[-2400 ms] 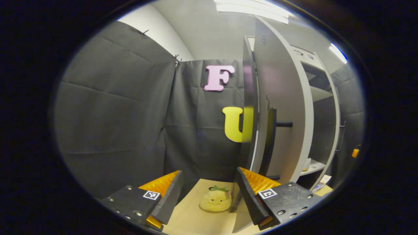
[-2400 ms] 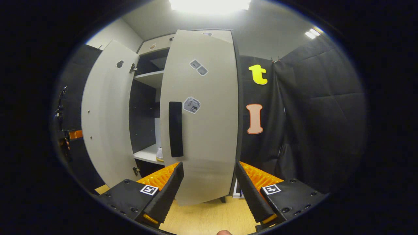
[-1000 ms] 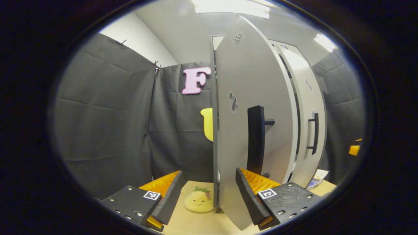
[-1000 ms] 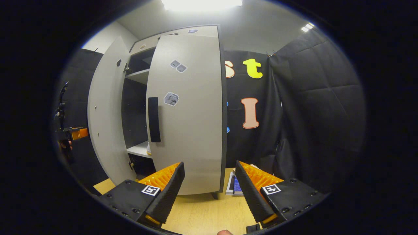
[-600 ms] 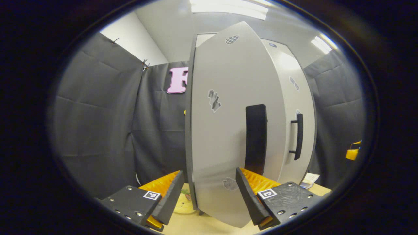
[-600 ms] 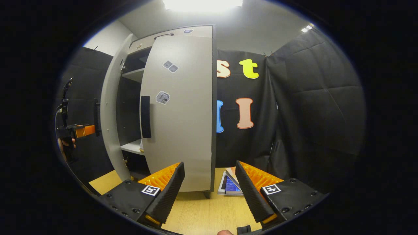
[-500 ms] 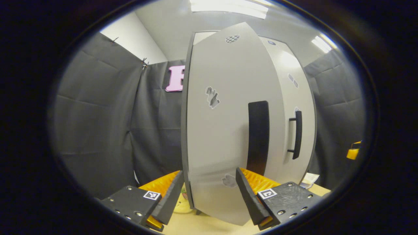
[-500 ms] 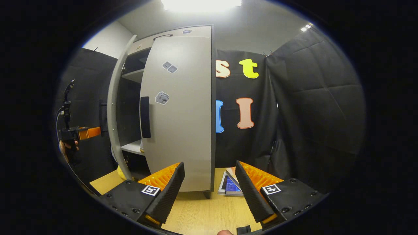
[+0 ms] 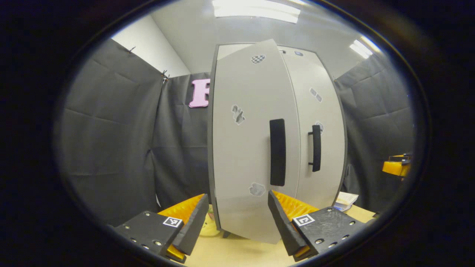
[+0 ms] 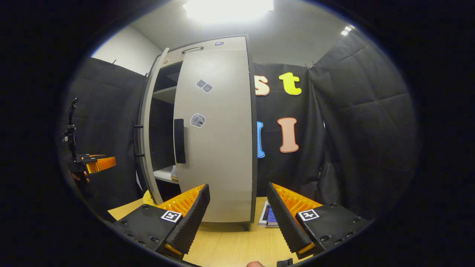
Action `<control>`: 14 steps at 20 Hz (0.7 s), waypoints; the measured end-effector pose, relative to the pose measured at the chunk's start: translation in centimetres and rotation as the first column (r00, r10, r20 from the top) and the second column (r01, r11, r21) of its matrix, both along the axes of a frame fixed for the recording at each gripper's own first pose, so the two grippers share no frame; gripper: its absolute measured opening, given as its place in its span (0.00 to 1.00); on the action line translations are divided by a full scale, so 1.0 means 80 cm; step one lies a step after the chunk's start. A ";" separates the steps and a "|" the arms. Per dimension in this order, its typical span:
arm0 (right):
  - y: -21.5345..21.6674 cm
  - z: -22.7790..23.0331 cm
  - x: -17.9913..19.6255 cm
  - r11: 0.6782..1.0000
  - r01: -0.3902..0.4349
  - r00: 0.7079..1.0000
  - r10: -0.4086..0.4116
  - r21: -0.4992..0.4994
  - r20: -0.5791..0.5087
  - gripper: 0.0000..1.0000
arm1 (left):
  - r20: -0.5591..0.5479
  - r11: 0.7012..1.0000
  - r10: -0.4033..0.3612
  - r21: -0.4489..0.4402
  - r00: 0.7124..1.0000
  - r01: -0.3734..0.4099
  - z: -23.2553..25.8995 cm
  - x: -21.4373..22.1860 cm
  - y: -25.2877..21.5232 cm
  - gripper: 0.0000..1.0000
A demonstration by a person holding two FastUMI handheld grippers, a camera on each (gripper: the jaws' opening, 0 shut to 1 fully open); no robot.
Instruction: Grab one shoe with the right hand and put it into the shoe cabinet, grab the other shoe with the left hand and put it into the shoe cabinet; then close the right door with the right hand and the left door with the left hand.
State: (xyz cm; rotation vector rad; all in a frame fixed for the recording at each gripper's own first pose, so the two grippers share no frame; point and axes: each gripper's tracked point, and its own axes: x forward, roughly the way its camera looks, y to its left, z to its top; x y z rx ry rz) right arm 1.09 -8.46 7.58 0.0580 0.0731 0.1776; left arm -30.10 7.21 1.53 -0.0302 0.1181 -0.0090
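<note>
Grey left door [image 9: 248, 148] stands ajar ahead of the left gripper [image 9: 236, 215], whose spread, empty fingers suit pushing it onto the shoe cabinet [image 10: 163, 122], while the right gripper [image 10: 237, 207], likewise parted, faces the right door [image 10: 219, 148].
</note>
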 end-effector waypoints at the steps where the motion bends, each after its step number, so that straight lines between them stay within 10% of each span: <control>1: 0.007 0.003 -0.008 1.000 -0.003 1.000 0.003 0.003 0.007 0.98 | 0.001 1.000 0.001 0.010 1.000 -0.001 0.005 -0.013 0.007 0.93; 14: 0.035 0.028 -0.104 0.999 0.035 0.998 -0.035 0.000 0.057 0.98 | 0.041 0.999 0.007 0.049 0.999 -0.009 0.039 -0.120 0.060 0.93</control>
